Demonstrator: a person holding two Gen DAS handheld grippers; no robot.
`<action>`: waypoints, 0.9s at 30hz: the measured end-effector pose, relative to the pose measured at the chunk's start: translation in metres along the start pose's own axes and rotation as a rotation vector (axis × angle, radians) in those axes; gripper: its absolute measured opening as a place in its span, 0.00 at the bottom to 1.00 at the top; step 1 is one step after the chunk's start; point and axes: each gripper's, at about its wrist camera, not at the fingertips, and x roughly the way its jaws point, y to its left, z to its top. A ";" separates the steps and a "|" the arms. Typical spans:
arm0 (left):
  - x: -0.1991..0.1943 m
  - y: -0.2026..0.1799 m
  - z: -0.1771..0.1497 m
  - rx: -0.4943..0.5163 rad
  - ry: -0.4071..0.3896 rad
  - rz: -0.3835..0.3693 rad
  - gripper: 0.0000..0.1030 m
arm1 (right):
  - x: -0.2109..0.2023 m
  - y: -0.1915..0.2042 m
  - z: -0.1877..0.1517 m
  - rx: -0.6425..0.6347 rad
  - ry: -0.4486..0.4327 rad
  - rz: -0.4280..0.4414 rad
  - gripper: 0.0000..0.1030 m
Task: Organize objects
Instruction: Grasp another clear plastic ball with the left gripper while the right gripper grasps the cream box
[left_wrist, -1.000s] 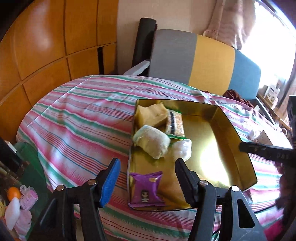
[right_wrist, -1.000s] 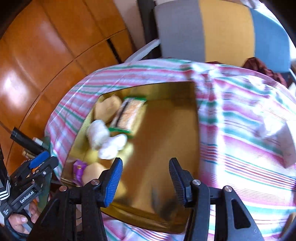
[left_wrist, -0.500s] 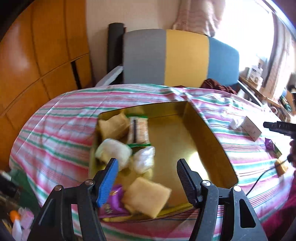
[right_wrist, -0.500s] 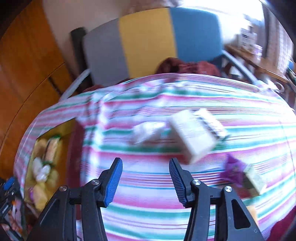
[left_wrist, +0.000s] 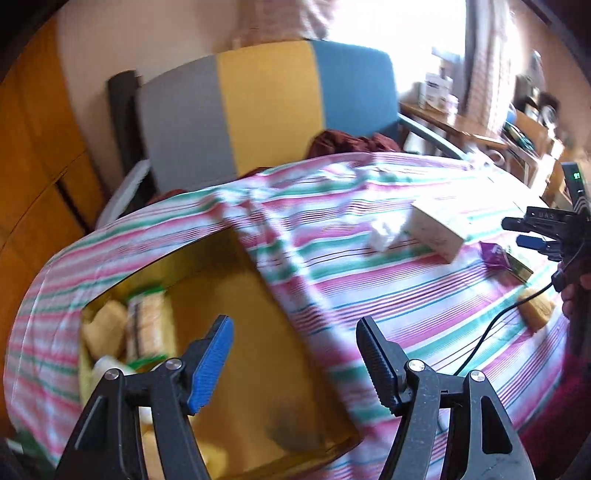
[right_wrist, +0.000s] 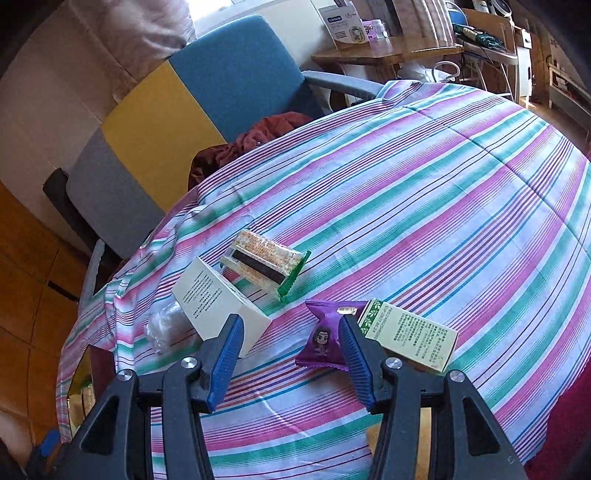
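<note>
Purple foil, crinkled and puffed with air, marks the purple snack packet (right_wrist: 324, 339), which lies on the striped cloth of the worktop (right_wrist: 424, 206) just ahead of the right claw (right_wrist: 291, 363); that claw is spread wide and empty, its right pad nearly at the packet's edge. The packet looks light, soft and a little slippery, so a grip across its flat middle, not the crimped ends, seems safest. Loose on the cloth near it I count one white carton (right_wrist: 218, 302), one green-printed box (right_wrist: 410, 338), one rice-cracker bar in green-edged wrap (right_wrist: 264, 264) and one clear crumpled wrapper (right_wrist: 164, 326); both boxes are likely stiff and easy to pinch by their sides, the cracker brittle. One yellow sponge-like cake (left_wrist: 537, 308) shows only from the left wrist view. The left claw (left_wrist: 293, 356) is also wide apart with nothing in it, above the gold tray (left_wrist: 255, 332), which holds at least three or four blurred snacks; I cannot count them surely.
</note>
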 end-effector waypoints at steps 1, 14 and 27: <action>0.006 -0.007 0.006 0.015 0.007 -0.009 0.69 | 0.000 0.001 0.000 -0.002 0.002 0.005 0.53; 0.114 -0.075 0.071 0.171 0.116 -0.034 0.78 | 0.003 -0.009 -0.002 0.068 0.048 0.063 0.54; 0.199 -0.112 0.110 0.275 0.159 -0.022 0.81 | 0.013 -0.003 -0.003 0.048 0.091 0.091 0.54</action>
